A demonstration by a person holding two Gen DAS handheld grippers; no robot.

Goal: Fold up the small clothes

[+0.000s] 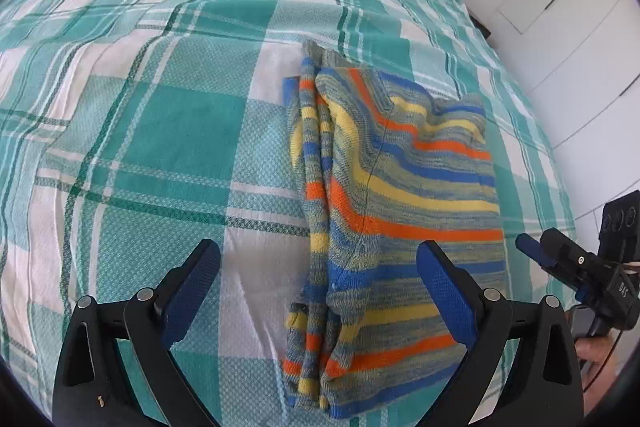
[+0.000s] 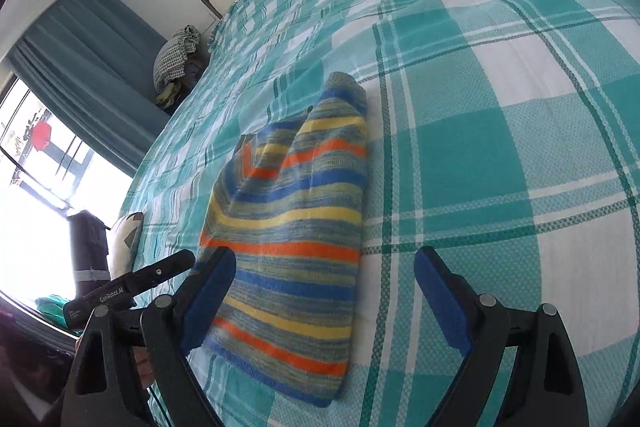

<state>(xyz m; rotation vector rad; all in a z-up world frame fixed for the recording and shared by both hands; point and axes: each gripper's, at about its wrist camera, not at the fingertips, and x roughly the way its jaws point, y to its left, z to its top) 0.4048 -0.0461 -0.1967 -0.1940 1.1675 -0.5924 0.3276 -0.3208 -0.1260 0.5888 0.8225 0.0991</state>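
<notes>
One striped knitted garment (image 1: 400, 195) is seen, folded into a long narrow bundle and laid flat on the teal and white checked bedspread (image 1: 160, 131); its bands are orange, yellow, blue and grey-green. Two grippers are counted. The left gripper (image 1: 318, 259) is held over the near end of the garment with its jaws spread wide, one blue pad above bare bedspread beside the garment and the other above the striped cloth; nothing is gripped. The right gripper (image 2: 325, 265) is likewise held wide apart and empty, one pad at the garment's near corner and the other over bare bedspread on the garment's far side. Whether any pad rests on the cloth cannot be told. Each gripper is seen only in part from the other's camera, cut off at the picture's edge, and of the person only a bit of hand (image 1: 596, 355) is shown. Beyond the garment, past the bedspread's far edge, one bundle of checked cloth (image 2: 178, 57) is piled near a teal curtain (image 2: 92, 67); its contents are too small to make out.
</notes>
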